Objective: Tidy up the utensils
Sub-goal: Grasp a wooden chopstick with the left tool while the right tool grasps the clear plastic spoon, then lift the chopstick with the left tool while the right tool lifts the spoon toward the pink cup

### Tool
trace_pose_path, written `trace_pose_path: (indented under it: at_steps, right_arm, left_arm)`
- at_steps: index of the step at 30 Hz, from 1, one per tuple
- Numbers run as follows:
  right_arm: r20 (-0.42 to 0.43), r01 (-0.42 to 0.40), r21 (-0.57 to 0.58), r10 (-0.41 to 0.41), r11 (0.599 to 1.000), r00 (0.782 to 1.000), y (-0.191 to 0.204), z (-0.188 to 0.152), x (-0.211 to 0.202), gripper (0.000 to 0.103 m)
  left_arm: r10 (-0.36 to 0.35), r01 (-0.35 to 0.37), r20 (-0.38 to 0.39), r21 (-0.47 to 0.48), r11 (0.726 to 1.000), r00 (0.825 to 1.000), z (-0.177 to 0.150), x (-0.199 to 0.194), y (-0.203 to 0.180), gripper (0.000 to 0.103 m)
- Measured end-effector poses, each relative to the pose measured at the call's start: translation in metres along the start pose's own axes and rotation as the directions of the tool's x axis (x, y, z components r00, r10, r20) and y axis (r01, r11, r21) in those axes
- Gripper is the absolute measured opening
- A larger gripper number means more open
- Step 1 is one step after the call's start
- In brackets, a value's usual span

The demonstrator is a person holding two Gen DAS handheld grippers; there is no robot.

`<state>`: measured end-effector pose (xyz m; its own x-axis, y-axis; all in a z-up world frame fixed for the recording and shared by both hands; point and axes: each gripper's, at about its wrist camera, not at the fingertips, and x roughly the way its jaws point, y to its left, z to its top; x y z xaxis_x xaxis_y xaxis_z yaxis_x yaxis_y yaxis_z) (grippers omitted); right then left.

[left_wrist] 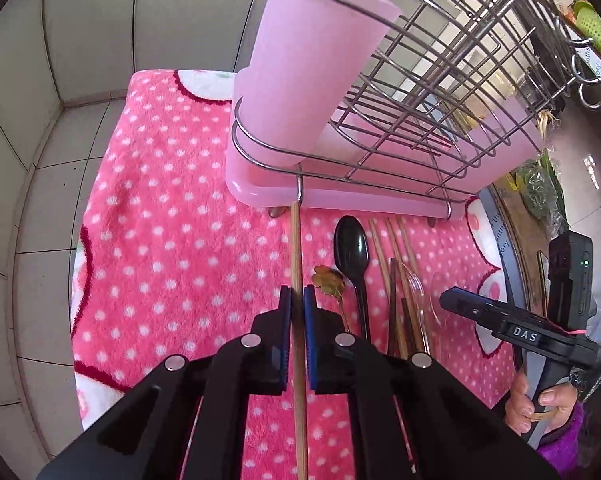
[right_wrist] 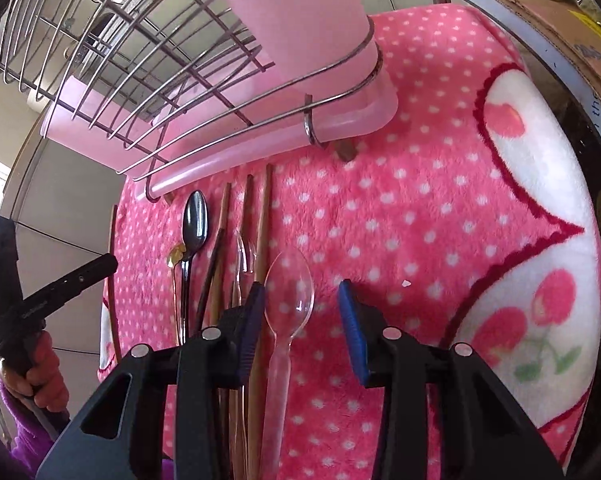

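Observation:
My left gripper (left_wrist: 297, 300) is shut on a light wooden chopstick (left_wrist: 296, 248) that points toward the wire dish rack (left_wrist: 440, 80) and its tall pink utensil cup (left_wrist: 312, 56). To its right a black spoon (left_wrist: 352, 252), a gold flower-shaped spoon (left_wrist: 329, 280), several chopsticks (left_wrist: 396, 248) and clear plastic spoons lie on the pink blanket (left_wrist: 172, 240). My right gripper (right_wrist: 302, 304) is open, its jaws on either side of a clear plastic spoon (right_wrist: 290, 292). The black spoon (right_wrist: 195, 224) and chopsticks (right_wrist: 260, 220) lie to its left. The right gripper (left_wrist: 512, 328) also shows in the left wrist view.
The rack stands on a pink drip tray (left_wrist: 340, 196) at the back of the blanket. A cardboard box (right_wrist: 540, 8) with greens sits on the right. Tiled floor (left_wrist: 40, 200) lies beyond the blanket's left edge. The left gripper (right_wrist: 60, 288) shows in the right wrist view.

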<state>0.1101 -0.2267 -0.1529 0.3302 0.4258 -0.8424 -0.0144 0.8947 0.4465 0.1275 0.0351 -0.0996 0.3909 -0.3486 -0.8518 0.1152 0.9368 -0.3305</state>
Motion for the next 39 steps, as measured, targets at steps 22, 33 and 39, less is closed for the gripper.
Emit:
trace_pose_path:
  at_steps: [22, 33, 39]
  right_arm:
    - [0.33, -0.007, -0.131, 0.051, 0.991, 0.943, 0.02, -0.019, -0.096, 0.003]
    - [0.459, -0.017, -0.186, 0.102, 0.982, 0.882, 0.037, -0.009, -0.156, 0.003]
    - [0.53, -0.007, -0.219, 0.125, 0.976, 0.839, 0.05, 0.012, -0.192, 0.003]
  left_arm:
    - [-0.043, 0.045, 0.298, 0.001, 0.999, 0.954, -0.022, -0.097, -0.006, 0.006]
    - [-0.06, 0.062, 0.473, 0.011, 0.998, 0.879, -0.012, -0.162, -0.009, 0.005]
    - [-0.071, 0.066, 0.536, 0.03, 0.997, 0.841, 0.003, -0.201, -0.015, 0.006]
